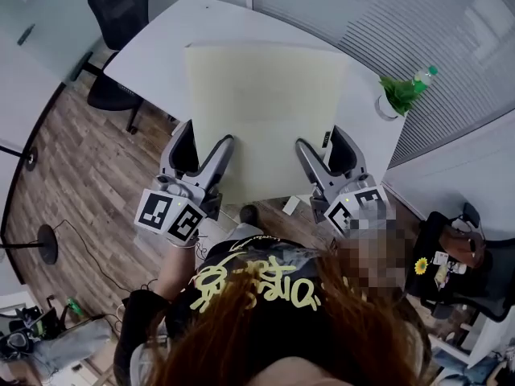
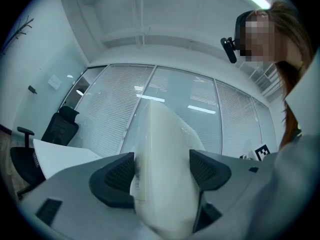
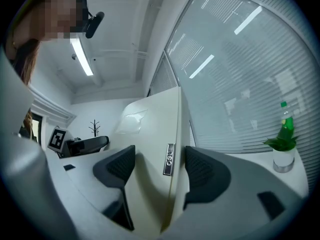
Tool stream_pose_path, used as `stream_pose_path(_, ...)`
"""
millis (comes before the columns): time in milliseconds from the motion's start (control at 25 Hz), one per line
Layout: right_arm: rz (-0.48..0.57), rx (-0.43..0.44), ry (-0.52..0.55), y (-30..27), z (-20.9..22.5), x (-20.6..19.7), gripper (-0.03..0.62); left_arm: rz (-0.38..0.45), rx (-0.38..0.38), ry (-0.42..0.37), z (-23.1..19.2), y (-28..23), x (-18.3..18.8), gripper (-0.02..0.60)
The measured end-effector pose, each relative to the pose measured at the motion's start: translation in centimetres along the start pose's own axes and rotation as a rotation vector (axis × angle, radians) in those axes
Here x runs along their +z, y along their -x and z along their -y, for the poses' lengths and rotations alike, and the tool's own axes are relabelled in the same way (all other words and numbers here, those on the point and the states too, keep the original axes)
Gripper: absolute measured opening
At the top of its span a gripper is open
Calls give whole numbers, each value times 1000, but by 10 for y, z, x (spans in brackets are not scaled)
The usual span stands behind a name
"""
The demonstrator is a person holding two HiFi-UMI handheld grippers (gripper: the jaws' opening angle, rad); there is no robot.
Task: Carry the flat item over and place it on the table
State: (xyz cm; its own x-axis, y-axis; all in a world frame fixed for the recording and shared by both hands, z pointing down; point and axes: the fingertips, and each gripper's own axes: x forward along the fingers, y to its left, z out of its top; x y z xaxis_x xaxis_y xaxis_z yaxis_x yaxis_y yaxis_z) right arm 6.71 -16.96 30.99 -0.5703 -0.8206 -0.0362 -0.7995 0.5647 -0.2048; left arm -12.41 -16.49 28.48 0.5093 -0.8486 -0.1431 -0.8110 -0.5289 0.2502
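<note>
A large flat cream panel (image 1: 265,111) is held over the white table (image 1: 153,55), and its near edge reaches past the table's front edge. My left gripper (image 1: 203,147) is shut on the panel's left edge near the bottom corner. My right gripper (image 1: 326,149) is shut on its right edge. The left gripper view has the panel (image 2: 162,149) rising between the jaws of the left gripper (image 2: 162,170). In the right gripper view the panel (image 3: 152,129), with a small label (image 3: 169,160), is clamped by the right gripper (image 3: 160,165). Whether the far edge touches the table I cannot tell.
A small green plant in a white pot (image 1: 393,96) and a green bottle (image 1: 424,76) stand at the table's far right corner. Black office chairs (image 1: 119,10) are at the table's far left. Glass walls with blinds surround it. Another chair (image 1: 475,260) is at my right.
</note>
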Motion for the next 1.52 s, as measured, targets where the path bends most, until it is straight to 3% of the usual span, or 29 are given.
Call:
stream_pose_path(840, 16, -96, -7, -111, 44, 11, 311, -28, -91, 11, -91, -102, 15, 344)
stream_pose_path(1520, 24, -107, 13, -115, 64, 22, 311, -11, -108, 14, -87, -127, 14, 345)
